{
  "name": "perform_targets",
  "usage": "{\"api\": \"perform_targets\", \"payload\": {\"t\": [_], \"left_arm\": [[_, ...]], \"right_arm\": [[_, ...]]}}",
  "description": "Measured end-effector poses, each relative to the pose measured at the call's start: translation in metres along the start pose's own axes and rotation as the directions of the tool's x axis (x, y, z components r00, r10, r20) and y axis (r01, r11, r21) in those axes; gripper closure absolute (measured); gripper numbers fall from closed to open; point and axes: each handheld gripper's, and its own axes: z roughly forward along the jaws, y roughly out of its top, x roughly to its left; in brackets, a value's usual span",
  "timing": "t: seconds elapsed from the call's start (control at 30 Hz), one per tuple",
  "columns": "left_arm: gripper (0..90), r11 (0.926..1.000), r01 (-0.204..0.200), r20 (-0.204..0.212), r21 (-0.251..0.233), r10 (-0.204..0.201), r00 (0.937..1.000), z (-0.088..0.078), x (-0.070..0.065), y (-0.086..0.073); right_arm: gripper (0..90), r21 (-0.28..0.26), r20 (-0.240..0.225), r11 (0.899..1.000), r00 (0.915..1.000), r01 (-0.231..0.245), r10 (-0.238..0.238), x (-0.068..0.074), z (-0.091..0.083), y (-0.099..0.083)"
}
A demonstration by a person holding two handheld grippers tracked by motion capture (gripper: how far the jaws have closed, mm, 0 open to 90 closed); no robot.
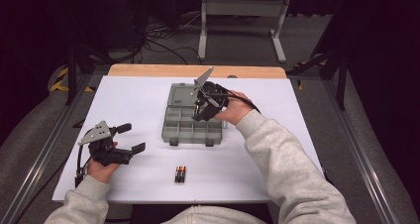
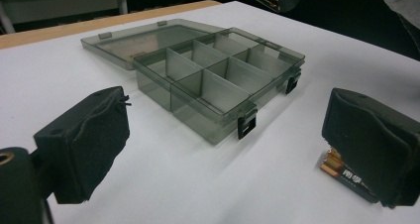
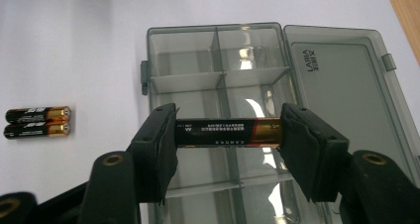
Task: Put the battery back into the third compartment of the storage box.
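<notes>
Black-and-gold battery (image 3: pixel 228 133), clenched end to end in right gripper (image 3: pixel 228 135) jaws, hovers over grey compartmented plastic box (image 3: pixel 218 85); high view adds left gripper (image 1: pixel 130 137), jaws released, resting near-left on desk (image 1: pixel 138 100).

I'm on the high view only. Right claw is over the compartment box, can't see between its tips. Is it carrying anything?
Observer: Yes. The right claw is shut on a battery, gripped end to end, over the open box.
Operator: Anything in the compartments yet?
Observer: The compartments I can see in the two claw views look empty.
Operator: Left claw?
Observer: The left claw is open with nothing between its pads; one pad partly covers the two batteries lying on the table.
Operator: Lid orientation?
Observer: The lid lies flat, opened away from the latches.
</notes>
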Motion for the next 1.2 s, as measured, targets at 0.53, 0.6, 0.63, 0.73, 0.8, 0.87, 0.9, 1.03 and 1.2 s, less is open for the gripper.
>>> {"api": "perform_targets", "payload": {"t": [0.53, 0.6, 0.63, 0.73, 0.8, 0.87, 0.9, 1.03, 1.2], "left_arm": [[5.8, 0.9999, 0.015, 0.007, 0.003, -0.015, 0.9999, 0.0, 0.0, 0.0], [5.8, 0.9999, 0.013, 0.004, 0.004, -0.013, 0.9999, 0.001, 0.0, 0.0], [5.8, 0.9999, 0.013, 0.004, 0.004, -0.013, 0.9999, 0.001, 0.0, 0.0], [5.8, 0.9999, 0.012, 0.006, 0.004, -0.012, 0.9999, 0.001, 0.0, -0.001], [5.8, 0.9999, 0.012, 0.006, 0.004, -0.012, 0.9999, 0.001, 0.0, -0.001], [5.8, 0.9999, 0.012, 0.006, 0.005, -0.012, 0.9999, 0.001, 0.0, -0.001], [5.8, 0.9999, 0.012, 0.006, 0.004, -0.013, 0.9999, 0.001, 0.0, -0.001], [5.8, 0.9999, 0.011, 0.008, 0.005, -0.011, 0.9999, 0.001, 0.0, 0.0], [5.7, 0.9999, 0.014, 0.006, 0.003, -0.014, 0.9999, 0.001, -0.001, -0.001]], "right_arm": [[41.1, -0.012, -0.013, 0.999, 0.9986, -0.051, 0.05, -0.033, 0.014, -0.011], [41.1, -0.01, -0.004, 0.998, 0.9985, -0.054, 0.054, -0.035, 0.017, -0.013], [41.1, -0.01, -0.008, 0.999, 0.9986, -0.053, 0.053, -0.037, 0.018, -0.014], [41.1, -0.011, -0.007, 0.998, 0.9982, -0.059, 0.059, -0.039, 0.02, -0.015], [41.1, -0.008, -0.003, 0.998, 0.9982, -0.06, 0.06, -0.042, 0.022, -0.017], [41.1, -0.009, -0.002, 0.998, 0.998, -0.063, 0.063, -0.043, 0.024, -0.018], [41.1, -0.007, 0.0, 0.998, 0.998, -0.063, 0.063, -0.043, 0.024, -0.019], [41.1, -0.01, 0.002, 0.998, 0.9982, -0.059, 0.059, -0.045, 0.028, -0.021], [41.1, 0.007, 0.002, 0.998, 0.9985, -0.055, 0.055, -0.045, 0.036, -0.022]]}}
